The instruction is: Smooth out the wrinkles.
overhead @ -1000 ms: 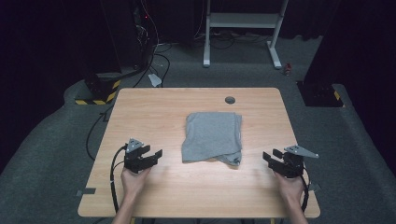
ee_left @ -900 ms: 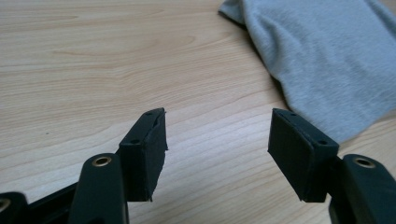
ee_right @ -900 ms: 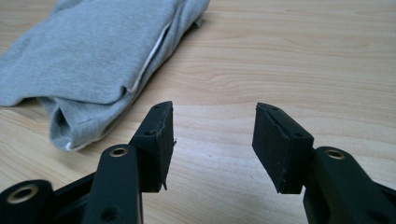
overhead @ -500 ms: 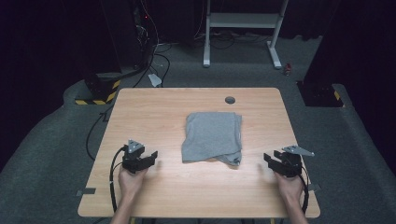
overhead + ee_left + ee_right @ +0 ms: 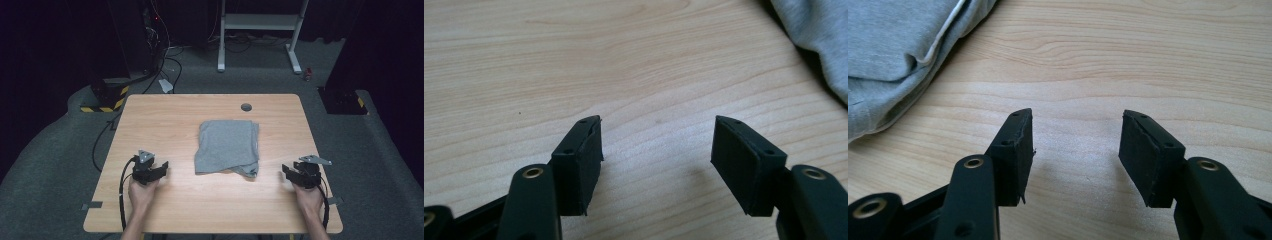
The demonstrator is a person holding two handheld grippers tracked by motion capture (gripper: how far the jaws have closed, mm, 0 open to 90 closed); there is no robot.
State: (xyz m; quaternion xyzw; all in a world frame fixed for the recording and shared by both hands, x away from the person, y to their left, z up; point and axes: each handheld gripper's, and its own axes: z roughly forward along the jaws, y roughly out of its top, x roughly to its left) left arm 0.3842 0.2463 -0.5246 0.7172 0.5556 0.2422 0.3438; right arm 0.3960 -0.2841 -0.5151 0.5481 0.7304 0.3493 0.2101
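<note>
A folded grey cloth [image 5: 228, 146] lies in the middle of the wooden table [image 5: 165, 115]. My left gripper [image 5: 159, 168] rests low over the table to the cloth's left, open, with bare wood between its jaws. In the left gripper view the gripper [image 5: 656, 142] stands wide and the cloth's edge [image 5: 819, 35] lies at the upper right. My right gripper [image 5: 288, 171] sits to the cloth's right, also open and holding nothing. In the right gripper view the gripper [image 5: 1077, 137] is spread over wood, and the cloth [image 5: 893, 55] lies at the upper left.
A round cable hole [image 5: 246, 106] sits near the table's far edge. Beyond the table are a white stand [image 5: 260, 25], cables on the floor [image 5: 167, 65] and a black-and-yellow striped base [image 5: 102, 100]. A cable [image 5: 121, 200] trails from the left gripper.
</note>
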